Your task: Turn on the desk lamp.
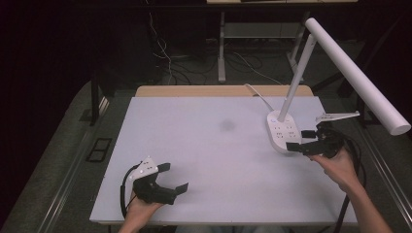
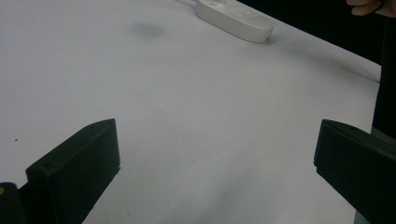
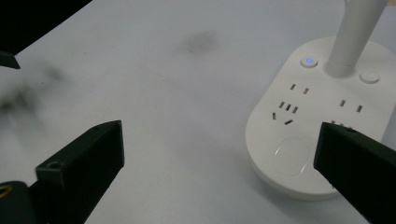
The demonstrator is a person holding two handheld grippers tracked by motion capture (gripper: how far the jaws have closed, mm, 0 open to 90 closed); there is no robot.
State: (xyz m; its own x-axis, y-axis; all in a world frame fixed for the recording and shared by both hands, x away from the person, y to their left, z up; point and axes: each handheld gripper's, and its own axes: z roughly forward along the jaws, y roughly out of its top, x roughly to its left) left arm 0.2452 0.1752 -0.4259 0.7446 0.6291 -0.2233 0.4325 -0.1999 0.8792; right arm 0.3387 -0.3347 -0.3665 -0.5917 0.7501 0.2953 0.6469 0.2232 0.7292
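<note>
A white desk lamp stands at the table's right side; its oval base (image 1: pixel 282 131) carries power sockets, and a tilted stem holds the long lamp head (image 1: pixel 357 77). In the right gripper view the base (image 3: pixel 322 121) shows a lit blue button (image 3: pixel 308 61) and a large oval pad (image 3: pixel 291 156). My right gripper (image 1: pixel 300 140) is open, hovering at the base's near right edge, one jaw over it. My left gripper (image 1: pixel 173 177) is open and empty near the table's front left. The left gripper view shows the base (image 2: pixel 236 18) far off.
The white table top (image 1: pixel 214 155) has a faint dark smudge (image 1: pixel 226 125) near its middle. A white cable (image 1: pixel 257 95) runs from the lamp base over the back edge. Dark floor, cables and table legs lie beyond.
</note>
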